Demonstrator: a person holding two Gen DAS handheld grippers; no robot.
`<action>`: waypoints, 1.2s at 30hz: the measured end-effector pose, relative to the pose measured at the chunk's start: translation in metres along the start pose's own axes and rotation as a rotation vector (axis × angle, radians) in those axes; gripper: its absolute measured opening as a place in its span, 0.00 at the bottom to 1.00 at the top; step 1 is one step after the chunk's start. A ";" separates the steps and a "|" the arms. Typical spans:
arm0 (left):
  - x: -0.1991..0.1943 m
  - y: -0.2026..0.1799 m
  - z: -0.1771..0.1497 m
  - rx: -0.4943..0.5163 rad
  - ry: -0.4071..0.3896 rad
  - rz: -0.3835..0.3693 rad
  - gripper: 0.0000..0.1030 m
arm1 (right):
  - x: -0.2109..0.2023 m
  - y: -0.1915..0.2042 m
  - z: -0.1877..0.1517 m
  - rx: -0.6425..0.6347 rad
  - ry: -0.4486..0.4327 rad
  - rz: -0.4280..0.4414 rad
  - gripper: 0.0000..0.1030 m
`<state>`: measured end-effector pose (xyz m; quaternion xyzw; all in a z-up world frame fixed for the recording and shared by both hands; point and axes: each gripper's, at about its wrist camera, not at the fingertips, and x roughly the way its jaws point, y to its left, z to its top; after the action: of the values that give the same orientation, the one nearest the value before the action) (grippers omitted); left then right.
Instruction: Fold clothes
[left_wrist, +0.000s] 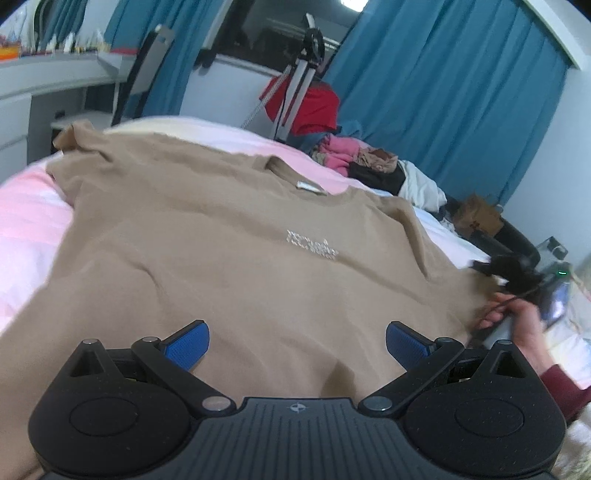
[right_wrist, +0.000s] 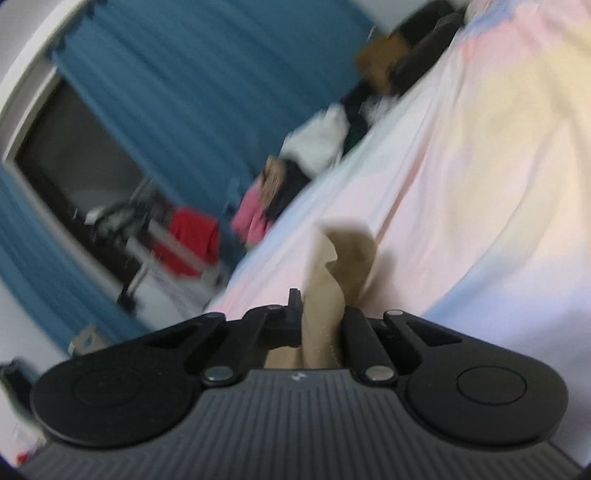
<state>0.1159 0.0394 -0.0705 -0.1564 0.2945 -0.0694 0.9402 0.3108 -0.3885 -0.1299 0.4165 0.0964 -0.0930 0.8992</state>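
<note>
Left wrist view: a tan T-shirt (left_wrist: 229, 236) lies spread face up on the bed (left_wrist: 29, 221), collar toward the far side, a small pale print on the chest, one sleeve bunched at the far left corner. The left gripper (left_wrist: 297, 345) hovers just above the shirt's near hem with its jaws wide apart, blue pads clear of the cloth and holding nothing. At the right edge the person's right hand (left_wrist: 517, 325) works the right gripper (left_wrist: 495, 269) at the shirt's right sleeve. A pile of other clothes (left_wrist: 369, 162) sits beyond the shirt, near the blue curtain (left_wrist: 461, 92).

Right wrist view: blurred, but the right gripper (right_wrist: 321, 317) has its jaws drawn in tight on a fold of the tan T-shirt (right_wrist: 332, 266), which stands up between them over the pink and cream bed (right_wrist: 461, 166).

The step in hand looks like the first side fold: the right sleeve is pinched. Next, that sleeve probably needs carrying across toward the shirt's middle, while the left jaws would have to come down and close on the hem to keep the fold straight.
</note>
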 end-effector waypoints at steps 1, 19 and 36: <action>-0.001 0.000 0.000 0.011 -0.007 0.013 1.00 | -0.003 -0.004 0.006 0.014 -0.028 -0.010 0.05; -0.049 0.009 0.043 0.112 -0.115 0.127 1.00 | -0.067 0.132 0.007 -0.382 -0.150 0.013 0.04; -0.067 0.109 0.066 -0.067 -0.078 0.304 1.00 | -0.019 0.290 -0.272 -0.948 0.279 0.173 0.05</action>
<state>0.1035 0.1735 -0.0205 -0.1439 0.2800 0.0896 0.9449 0.3388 0.0063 -0.0854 -0.0231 0.2125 0.0925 0.9725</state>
